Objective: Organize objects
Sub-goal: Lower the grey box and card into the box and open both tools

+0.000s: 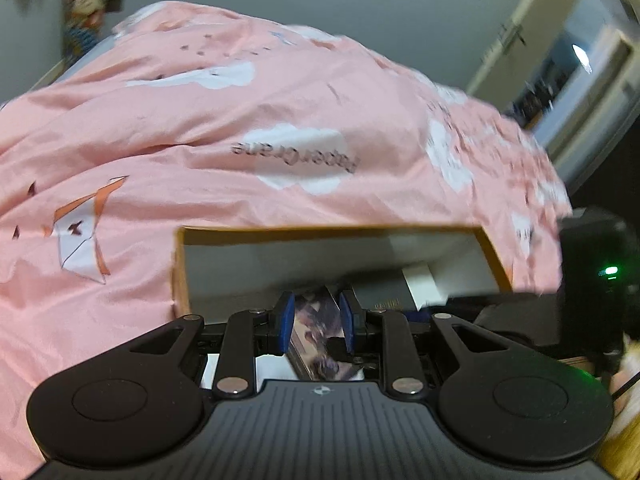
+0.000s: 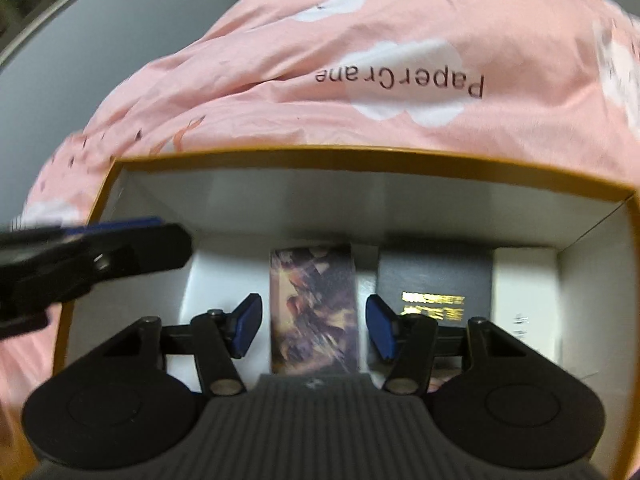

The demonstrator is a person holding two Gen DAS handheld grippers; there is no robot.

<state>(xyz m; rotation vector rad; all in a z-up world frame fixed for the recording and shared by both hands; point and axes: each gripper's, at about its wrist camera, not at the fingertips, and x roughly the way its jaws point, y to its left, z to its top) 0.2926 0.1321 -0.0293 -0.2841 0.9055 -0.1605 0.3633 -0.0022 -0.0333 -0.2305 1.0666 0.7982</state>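
Evidently mid-packing: the left gripper (image 1: 316, 322) seems clenched on the patterned pack (image 1: 320, 328), the right gripper (image 2: 314, 326) straddles it released over the box (image 2: 360, 160), needing to close squarely.

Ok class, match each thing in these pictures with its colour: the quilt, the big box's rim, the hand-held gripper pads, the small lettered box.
Things:
1. quilt
2. big box's rim
3. hand-held gripper pads
4. small lettered box

Colours:
a. orange-brown
b. dark grey
c. pink with white clouds
d. blue

Pairs: 1-c, 2-a, 3-d, 4-b
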